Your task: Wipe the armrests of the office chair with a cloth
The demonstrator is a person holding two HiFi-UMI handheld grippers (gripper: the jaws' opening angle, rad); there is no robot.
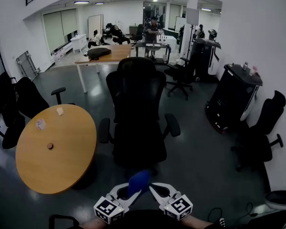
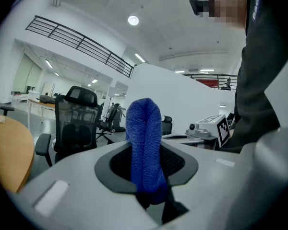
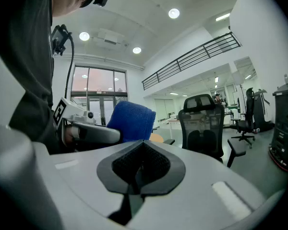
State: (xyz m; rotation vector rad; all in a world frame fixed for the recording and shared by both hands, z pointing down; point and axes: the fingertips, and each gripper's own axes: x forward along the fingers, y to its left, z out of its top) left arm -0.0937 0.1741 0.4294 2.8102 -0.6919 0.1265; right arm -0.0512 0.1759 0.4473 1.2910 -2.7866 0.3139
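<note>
Cloth gripped, wiping not yet begun
Left hand-held gripper (image 1: 128,191) clamps the blue cloth (image 2: 144,143); right hand-held gripper (image 1: 156,190) closed, empty. Office chair (image 1: 136,109) stands ahead; next, probably, reach cloth to an armrest (image 1: 104,130)

Office chair (image 1: 137,113) at centre, round table (image 1: 52,149) beside it at 8 o'clock, desk (image 1: 105,56) behind at 11 o'clock, possibly a cabinet (image 1: 231,97) at 2 o'clock, cloth (image 1: 139,181) at 6 o'clock in the left gripper (image 1: 128,192), right gripper (image 1: 155,190) just beside.
</note>
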